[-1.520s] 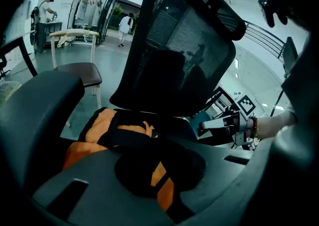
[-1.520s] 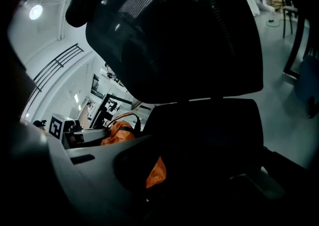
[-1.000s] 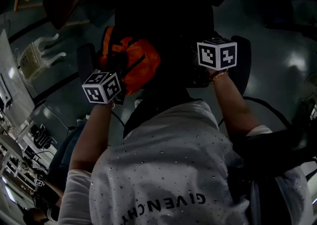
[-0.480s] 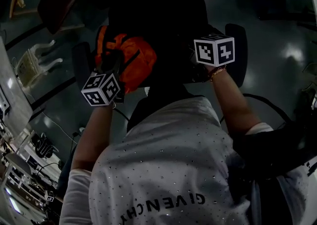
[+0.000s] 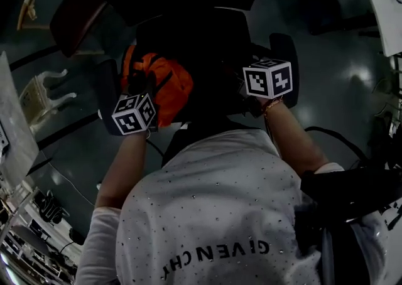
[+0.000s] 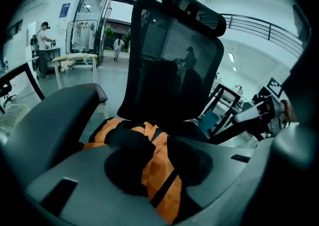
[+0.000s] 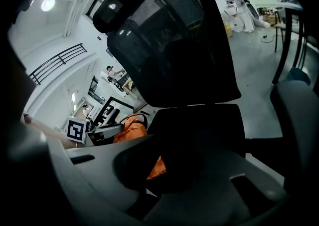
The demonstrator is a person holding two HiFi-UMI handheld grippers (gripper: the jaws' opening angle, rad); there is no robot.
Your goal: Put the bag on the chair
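Observation:
An orange bag with black straps lies on the seat of a black mesh-backed office chair, at its left side. My left gripper is at the bag; in the left gripper view its jaws are opening, with the orange bag between the pads of the left gripper and a gap showing. My right gripper is over the seat's right side. In the right gripper view the right gripper has its pads close together on dark fabric, and the bag shows orange behind.
The chair's armrests flank both grippers, and its backrest stands straight ahead. A white chair and a reddish chair stand to the left. A cable runs over the floor at the right. People stand far off.
Both marker cubes and the bag have shifted slightly toward the chair's back. The bag now rests lower on the seat. The head view has swung a little.

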